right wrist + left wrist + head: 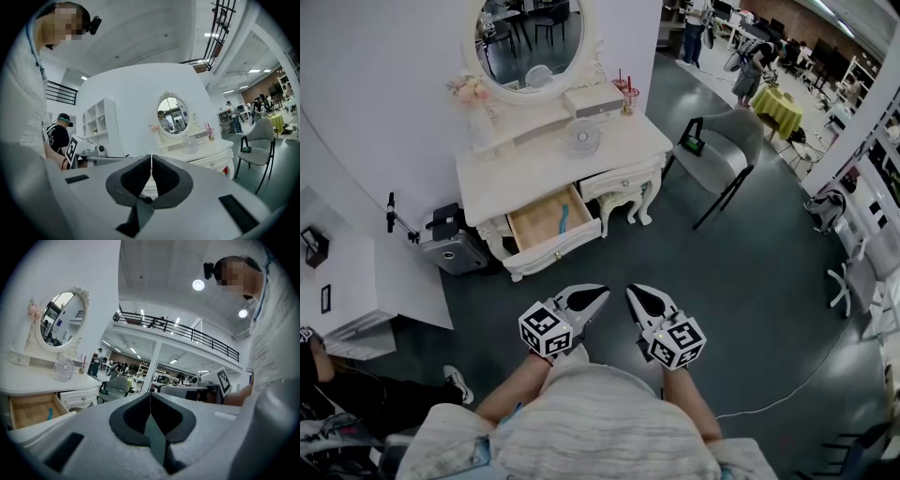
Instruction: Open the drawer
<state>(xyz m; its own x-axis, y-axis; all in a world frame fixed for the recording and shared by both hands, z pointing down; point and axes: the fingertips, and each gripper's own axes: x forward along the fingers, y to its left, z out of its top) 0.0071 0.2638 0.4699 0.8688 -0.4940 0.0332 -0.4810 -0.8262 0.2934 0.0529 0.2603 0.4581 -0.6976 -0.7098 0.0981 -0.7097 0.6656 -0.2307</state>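
Observation:
The white dressing table stands ahead of me against the wall. Its left drawer is pulled out, and a small blue item lies in its wooden tray; the left gripper view shows that open drawer too. The right drawer is closed. Both grippers hang close to my body, well short of the table. My left gripper is shut with nothing in it, jaws meeting in its own view. My right gripper is shut and empty as well.
An oval mirror and a small fan sit on the table top. A grey chair stands to the table's right. A black box and a white cabinet are at the left. A person sits at the lower left.

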